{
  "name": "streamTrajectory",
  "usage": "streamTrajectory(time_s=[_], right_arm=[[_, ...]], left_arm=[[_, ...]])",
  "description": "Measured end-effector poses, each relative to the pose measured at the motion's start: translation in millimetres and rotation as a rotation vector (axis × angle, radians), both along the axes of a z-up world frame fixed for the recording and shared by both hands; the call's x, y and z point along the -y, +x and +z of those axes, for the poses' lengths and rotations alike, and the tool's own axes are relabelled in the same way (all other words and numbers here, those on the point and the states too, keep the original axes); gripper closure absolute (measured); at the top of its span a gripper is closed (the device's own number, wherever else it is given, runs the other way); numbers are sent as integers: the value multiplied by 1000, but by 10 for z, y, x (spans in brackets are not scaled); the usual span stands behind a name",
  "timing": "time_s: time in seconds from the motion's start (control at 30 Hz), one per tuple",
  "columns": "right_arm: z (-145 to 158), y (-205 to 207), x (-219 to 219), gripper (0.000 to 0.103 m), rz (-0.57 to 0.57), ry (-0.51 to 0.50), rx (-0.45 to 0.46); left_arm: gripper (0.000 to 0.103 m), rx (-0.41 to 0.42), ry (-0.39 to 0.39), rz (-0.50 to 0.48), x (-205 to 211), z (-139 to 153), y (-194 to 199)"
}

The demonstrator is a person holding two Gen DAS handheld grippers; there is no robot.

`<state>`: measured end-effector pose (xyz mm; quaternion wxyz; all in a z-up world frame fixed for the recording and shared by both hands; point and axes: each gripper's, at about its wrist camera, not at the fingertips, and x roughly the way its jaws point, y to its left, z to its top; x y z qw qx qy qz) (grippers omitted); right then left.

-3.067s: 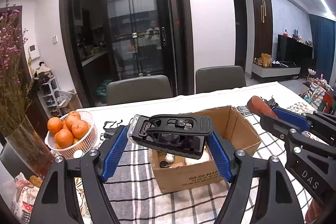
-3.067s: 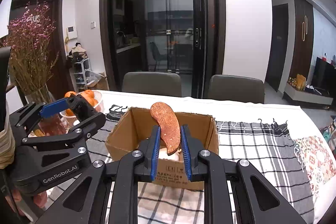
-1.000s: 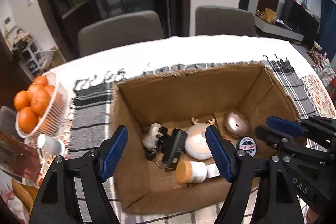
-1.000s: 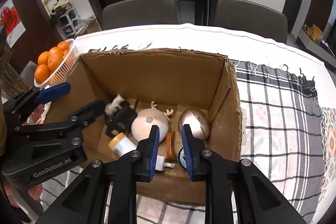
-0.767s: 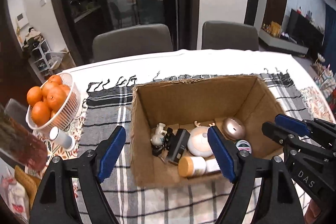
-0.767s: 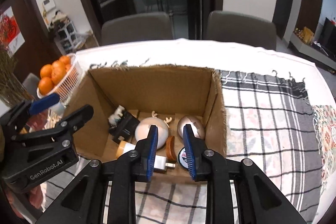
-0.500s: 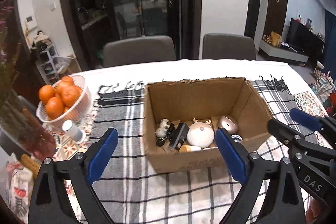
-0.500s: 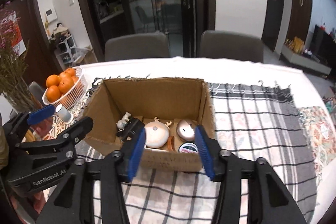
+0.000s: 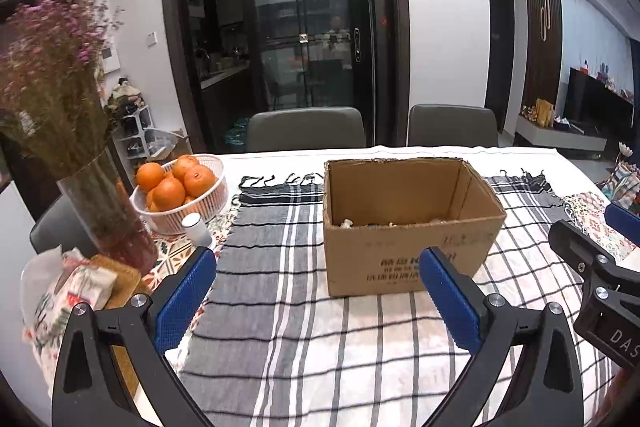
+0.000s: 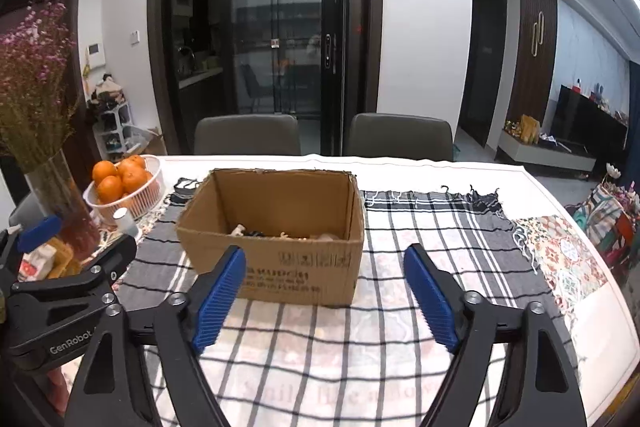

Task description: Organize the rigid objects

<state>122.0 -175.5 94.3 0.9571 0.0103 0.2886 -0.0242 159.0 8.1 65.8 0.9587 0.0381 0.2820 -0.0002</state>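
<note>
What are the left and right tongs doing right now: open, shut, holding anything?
Left tongs: open, holding nothing, back from the cardboard box.
Right tongs: open, holding nothing.

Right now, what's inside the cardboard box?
Over the box's near wall only the tips of a few small pale and dark items show. The wall covers the rest, so they can't be identified or counted.
</note>
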Motion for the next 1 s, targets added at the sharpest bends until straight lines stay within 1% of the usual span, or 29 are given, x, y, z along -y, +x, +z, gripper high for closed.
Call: streamTrajectory(time_s=[0.13, 0.27, 0.43, 0.53, 0.67, 1.0], right_arm=[[-37, -240, 46, 14, -4, 31, 17], [-80, -450, 66, 13, -7, 56, 25], [-128, -660, 73, 12, -20, 73, 36], [-150, -726, 60, 12, -25, 73, 42], [-179, -807, 25, 12, -37, 64, 44], [-187, -879, -70, 12, -18, 60, 55]], left_arm=[[0, 31, -9, 14, -7, -7, -271], [0, 53, 9, 14, 8, -11, -456], [0, 77, 9, 10, -20, -49, -648], [0, 102, 28, 30, -30, -82, -721], [0, 104, 19, 21, -47, -119, -771], [0, 109, 4, 21, -113, -148, -837]])
